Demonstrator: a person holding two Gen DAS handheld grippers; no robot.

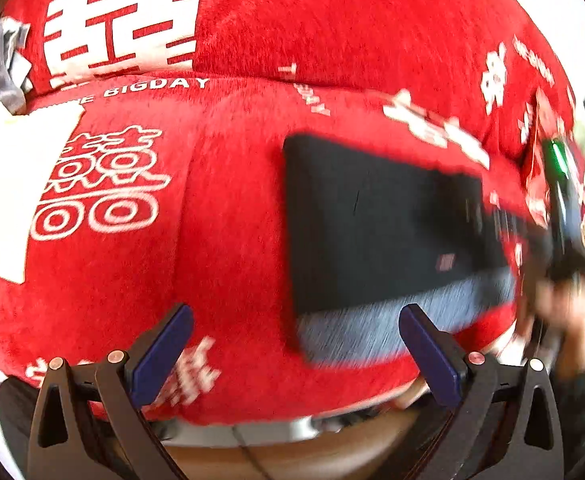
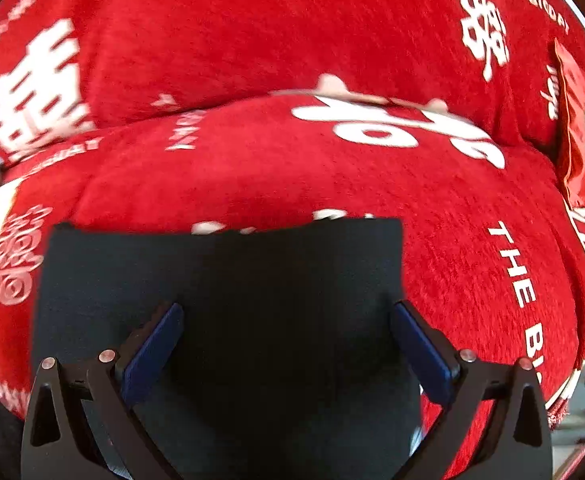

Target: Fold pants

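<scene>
Folded dark navy fabric pants [image 1: 376, 220] w/ grey-blue waistband flat on red plush sofa cover w/ white lettering [image 1: 232, 208], nr front edge. Left gripper [image 1: 296, 354] spread wide, empty, beside pants. Right gripper [image 2: 286, 350] spread above pants; contact unclear, blurred.

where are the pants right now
The folded dark pants lie flat on the red blanket, right of centre in the left wrist view; in the right wrist view they sit directly under the open right gripper.
</scene>
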